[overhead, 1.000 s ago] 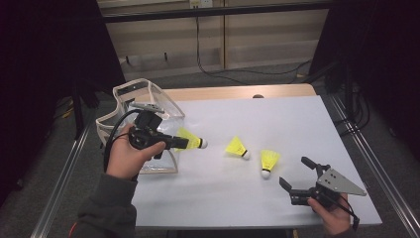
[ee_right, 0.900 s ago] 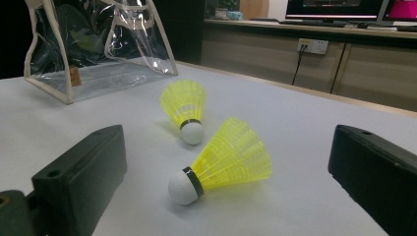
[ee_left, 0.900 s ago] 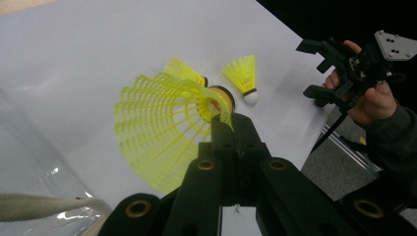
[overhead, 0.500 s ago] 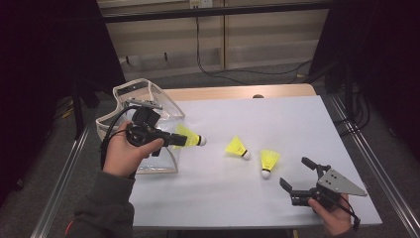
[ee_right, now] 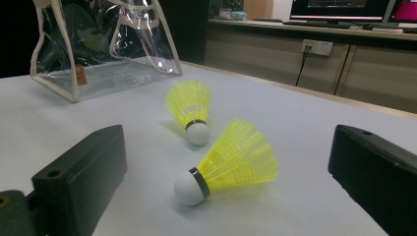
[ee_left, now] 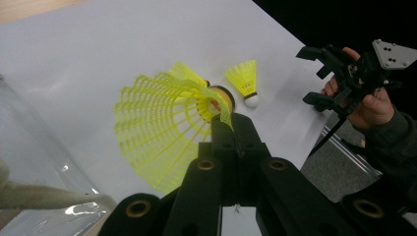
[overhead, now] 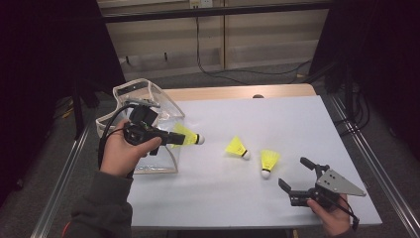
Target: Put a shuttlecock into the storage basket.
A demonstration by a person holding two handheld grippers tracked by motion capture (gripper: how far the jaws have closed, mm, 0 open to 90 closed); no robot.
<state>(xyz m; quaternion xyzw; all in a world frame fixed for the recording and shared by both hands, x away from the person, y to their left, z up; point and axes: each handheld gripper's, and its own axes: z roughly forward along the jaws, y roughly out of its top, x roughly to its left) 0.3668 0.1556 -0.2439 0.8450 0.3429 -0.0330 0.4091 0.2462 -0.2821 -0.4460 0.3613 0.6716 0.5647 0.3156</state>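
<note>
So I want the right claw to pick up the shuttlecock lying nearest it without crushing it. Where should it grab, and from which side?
Probably the white cork tip and dark band of the nearest shuttlecock, not the yellow skirt. It lies on its side, tip toward the open right claw, so come low along the table from the near side. The tip is solid and round; the mesh skirt looks flimsy and flares wide.

Both grippers are built of black plastic. On the left gripper (overhead: 166, 140) a black cable is looped at about 9 o'clock from the body, and brass-coloured round bushings are seen at the jaw bases. On the right gripper (overhead: 295, 174) a grey three-cornered plate with small screws is mounted. Grey-olive sleeves are worn on both forearms.
</note>
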